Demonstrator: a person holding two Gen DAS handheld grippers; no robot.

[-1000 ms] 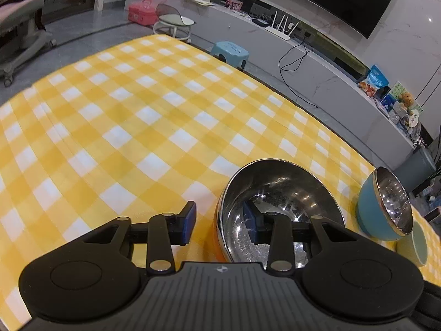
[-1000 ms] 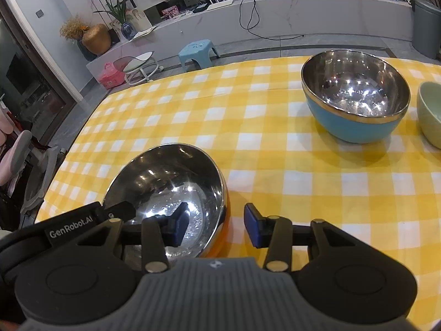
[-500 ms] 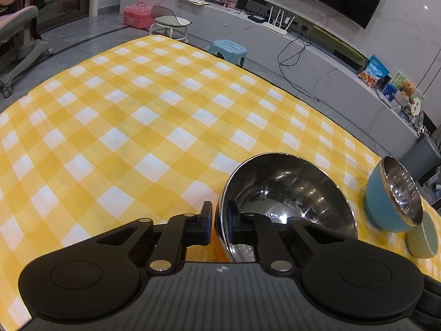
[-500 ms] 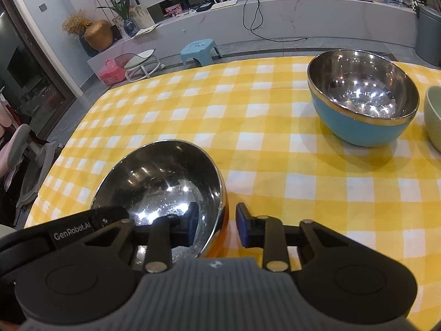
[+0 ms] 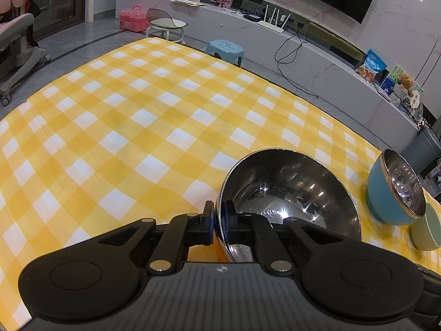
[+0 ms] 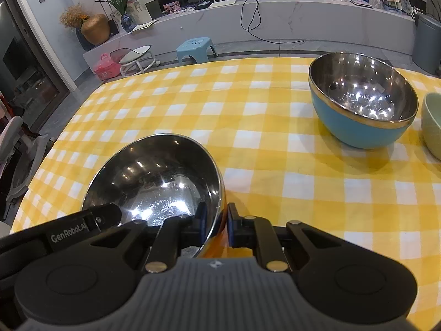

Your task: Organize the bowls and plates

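Left wrist view: your left gripper is clamped on the near-left rim of the shiny steel bowl with the orange outside, one pad outside the wall and one inside. Right wrist view: your right gripper straddles the near-right rim of the same bowl. Its jaws have just been closing, with the wall between them, and the pads now look pressed on it. So you hold the bowl at two points of its near edge, one on each side, and it sits close in front of you on the yellow and white checked tablecloth.

What the next move turns on is where the other bowls lie. The blue steel-lined bowl with the gold rim stands to the far right of the held bowl, well apart from it, and the pale green bowl is just beside the blue one, at the right edge of the view. Your right hand is the nearer one to both.

If you mean to nest them, I judge that the held bowl must travel right and away from you, rim level. It looks about as wide as the blue one, so check the fit before you lower it.
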